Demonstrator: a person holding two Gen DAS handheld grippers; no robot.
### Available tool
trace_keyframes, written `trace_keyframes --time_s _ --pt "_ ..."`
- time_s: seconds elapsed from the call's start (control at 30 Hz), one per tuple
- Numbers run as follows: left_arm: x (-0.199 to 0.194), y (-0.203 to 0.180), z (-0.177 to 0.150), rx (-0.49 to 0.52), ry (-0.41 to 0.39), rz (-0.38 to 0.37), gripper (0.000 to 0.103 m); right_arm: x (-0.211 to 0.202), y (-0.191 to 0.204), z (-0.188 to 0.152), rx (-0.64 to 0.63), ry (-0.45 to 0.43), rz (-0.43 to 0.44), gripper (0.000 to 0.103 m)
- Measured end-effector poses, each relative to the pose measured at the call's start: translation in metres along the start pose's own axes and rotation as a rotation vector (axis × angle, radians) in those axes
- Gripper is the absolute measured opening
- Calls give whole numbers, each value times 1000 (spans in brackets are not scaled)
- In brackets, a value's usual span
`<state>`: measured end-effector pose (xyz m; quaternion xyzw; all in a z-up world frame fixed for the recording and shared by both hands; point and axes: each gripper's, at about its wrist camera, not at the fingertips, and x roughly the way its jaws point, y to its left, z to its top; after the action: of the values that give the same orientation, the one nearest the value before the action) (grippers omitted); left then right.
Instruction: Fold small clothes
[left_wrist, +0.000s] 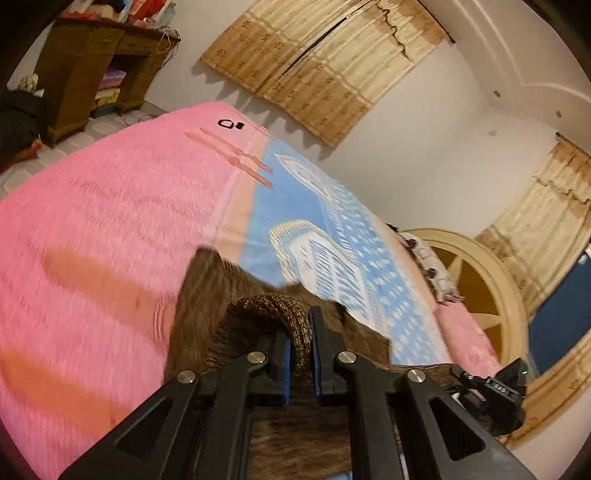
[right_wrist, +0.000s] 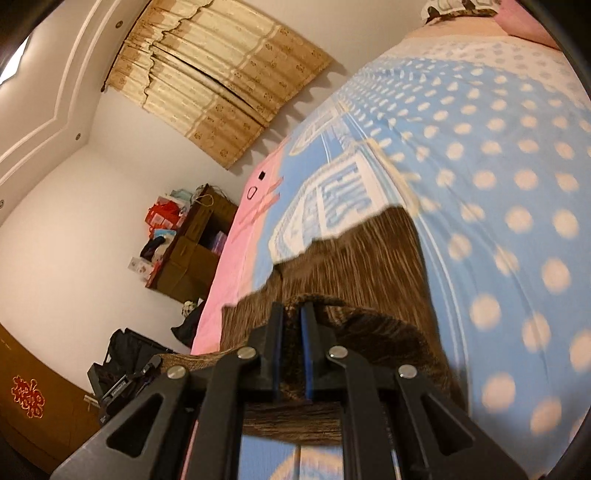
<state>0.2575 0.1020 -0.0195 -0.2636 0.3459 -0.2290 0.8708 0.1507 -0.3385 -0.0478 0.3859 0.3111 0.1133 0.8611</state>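
Brown garment (left_wrist: 207, 295) between both clamped jaws

Warm, yellowish indoor light fills the room, bright enough on the white walls (left_wrist: 424, 147) yet dim in the far corner by the brown wooden cabinet (left_wrist: 85, 70). The pleated beige curtains (right_wrist: 221, 74) throw scalloped shadows onto the wall beneath their lower edge. Two long soft reddish shadows lie across the fluffy pink blanket (left_wrist: 92, 203) in the left wrist view. Motion blur smears the pink pile there and streaks the brown knitted garment (right_wrist: 365, 251) and the cream dots of the blue spotted bedsheet (right_wrist: 517, 184) in the right wrist view. The black hand-held gripper arms stay sharp. Both views bulge strongly, with black vignette at the corners and bent ceiling mouldings.
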Motion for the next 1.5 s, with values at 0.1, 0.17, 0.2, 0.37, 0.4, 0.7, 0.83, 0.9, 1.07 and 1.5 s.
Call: trace_keyframes --time_s 0.1,0.17,0.2,0.37,0.4,0.7,0.83,0.9,1.07,1.5 --pt "38 7 18 3 20 66 8 32 -3 26 -15 2 -39 12" --pt "69 16 26 -11 46 106 8 53 -8 41 -26 7 -78 12" --pt "82 21 28 -15 62 127 8 66 -12 47 -24 10 -102 12" --pt "129 52 28 -92 146 226 9 129 -53 65 31 54 -210 14" --pt "135 61 28 -132 163 212 9 139 -61 66 37 66 -223 16" --pt "110 83 69 -259 123 198 62 109 -48 71 -99 -133 -333 43" --pt "76 80 76 -263 12 222 66 100 -22 47 -228 -57 -337 39" --pt "65 63 65 -157 25 260 66 104 -8 26 -319 7 -319 36" --pt "55 27 13 43 95 283 66 143 15 -12 -493 212 -350 36" --pt "18 36 -64 123 133 210 66 84 -20 41 -313 -90 -492 41"
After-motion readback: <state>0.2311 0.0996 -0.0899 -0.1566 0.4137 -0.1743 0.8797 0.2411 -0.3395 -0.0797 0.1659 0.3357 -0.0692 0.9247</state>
